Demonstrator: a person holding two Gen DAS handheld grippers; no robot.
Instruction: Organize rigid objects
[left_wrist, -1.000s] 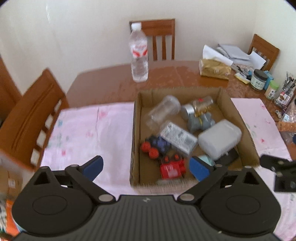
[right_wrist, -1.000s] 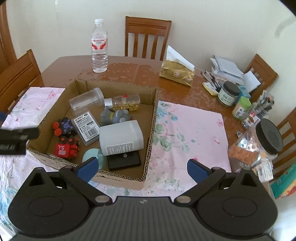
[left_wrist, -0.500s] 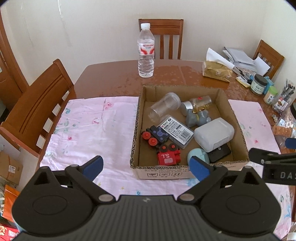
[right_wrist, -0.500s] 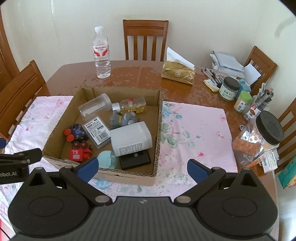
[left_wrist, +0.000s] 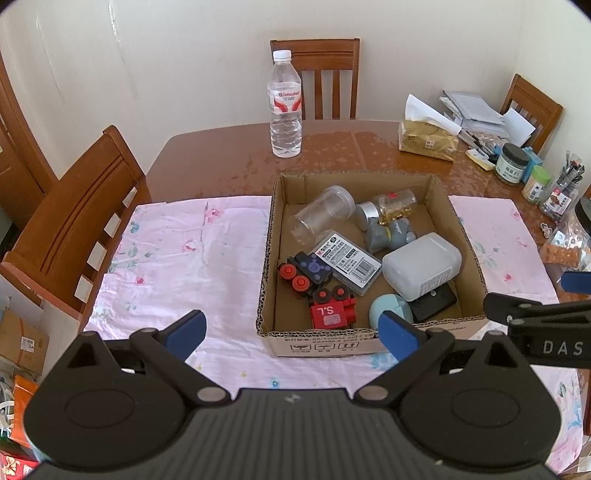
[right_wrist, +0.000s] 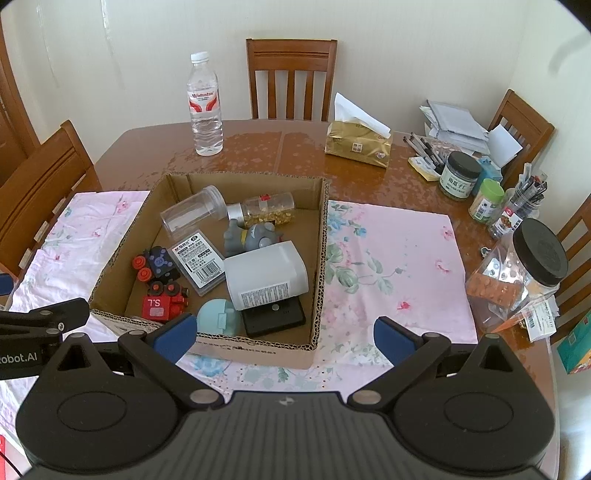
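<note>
While both tongs (left_wrist: 291, 332) (right_wrist: 282, 334) gape empty — black-lidded jar (right_wrist: 524, 269) whole only from right.

A brown cardboard box (right_wrist: 323, 236) sits on a pale pink cloth (right_wrist: 399, 254) printed with small flowers. Inside are a red toy train (right_wrist: 162, 301) with black wheels, a black toy car (right_wrist: 157, 263) with red wheels, a grey figurine (right_wrist: 251, 236), a translucent white bottle (right_wrist: 266, 275), and a light blue round case (right_wrist: 218, 317). The bench (right_wrist: 295, 147) is glossy reddish brown.
</note>
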